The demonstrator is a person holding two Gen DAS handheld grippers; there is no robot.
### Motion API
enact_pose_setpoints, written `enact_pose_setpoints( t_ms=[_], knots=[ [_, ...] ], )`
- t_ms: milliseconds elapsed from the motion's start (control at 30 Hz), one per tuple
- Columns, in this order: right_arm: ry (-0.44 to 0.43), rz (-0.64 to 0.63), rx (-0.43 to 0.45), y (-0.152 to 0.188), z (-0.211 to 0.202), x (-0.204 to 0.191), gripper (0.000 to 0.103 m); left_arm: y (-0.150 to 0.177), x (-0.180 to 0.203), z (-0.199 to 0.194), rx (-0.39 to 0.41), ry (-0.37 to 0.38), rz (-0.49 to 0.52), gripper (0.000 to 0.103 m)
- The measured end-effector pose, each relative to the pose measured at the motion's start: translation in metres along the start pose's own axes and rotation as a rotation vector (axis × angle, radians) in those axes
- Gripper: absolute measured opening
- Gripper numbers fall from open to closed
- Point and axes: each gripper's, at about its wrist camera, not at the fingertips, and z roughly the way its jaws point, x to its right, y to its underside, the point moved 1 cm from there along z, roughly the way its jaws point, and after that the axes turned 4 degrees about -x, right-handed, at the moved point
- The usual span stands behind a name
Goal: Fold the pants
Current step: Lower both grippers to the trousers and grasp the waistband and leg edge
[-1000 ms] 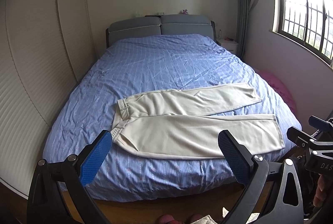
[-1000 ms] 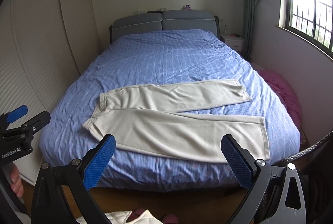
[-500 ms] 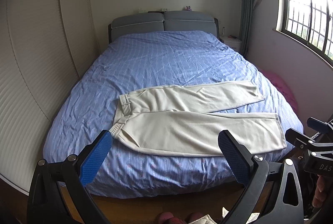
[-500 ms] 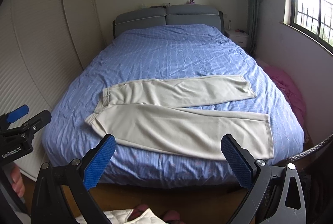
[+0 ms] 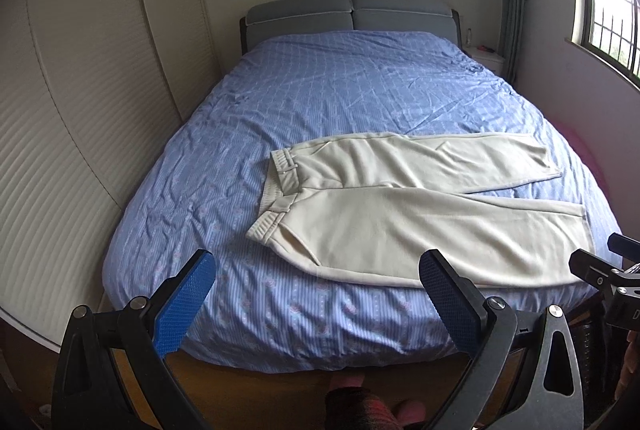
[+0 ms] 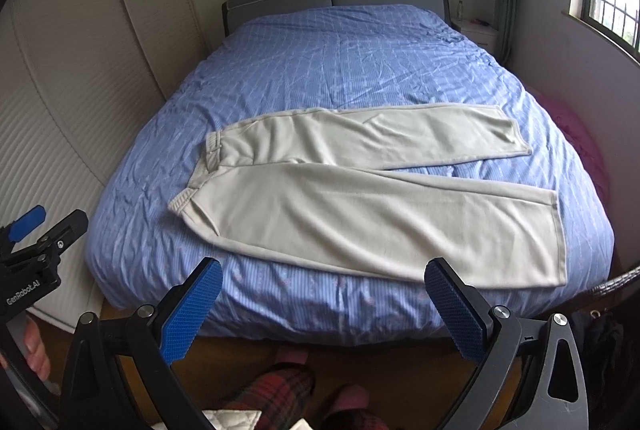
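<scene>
Cream pants spread flat near the bed's foot edge, both grippers hanging short of it with nothing held.

The pants (image 6: pixel 360 198) lie crosswise on the blue bedspread (image 6: pixel 340 62), waistband (image 5: pixel 276 198) toward the bed's left edge, hems toward the right edge, the two legs parted in a narrow V with the nearer leg running along the foot edge. No fold is made yet, so this looks like the approach before the first one. The left gripper (image 5: pixel 316 302) and the right gripper (image 6: pixel 324 306) both stand wide open and empty, off the bed. The next move likely calls for pinching one leg at waistband and hem together and laying it over the other, edges aligned.
</scene>
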Motion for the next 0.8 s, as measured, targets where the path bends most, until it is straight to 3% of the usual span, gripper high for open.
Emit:
enact_pose_setpoints(
  t_ms=[133,367,633,800],
  knots=[
    [0.004,0.039,-0.047,-0.006,0.047,-0.017,0.102,-0.004,-0.019,0.055,-0.05,-0.007,0.028,0.103],
    [-0.032,0.176,-0.208,-0.008,0.161,-0.046,0.102,-0.011,-0.045,0.166,-0.194,0.016,0.083,0.103],
    [-0.056,0.434,-0.377,0.026,0.295,-0.05,0.092,0.019,-0.065,0.295,-0.446,0.136,-0.032,0.102],
    [-0.078,0.566,-0.434,0.045,0.336,-0.043,0.087,0.027,-0.062,0.34,-0.523,0.157,-0.042,0.099]
  ],
)
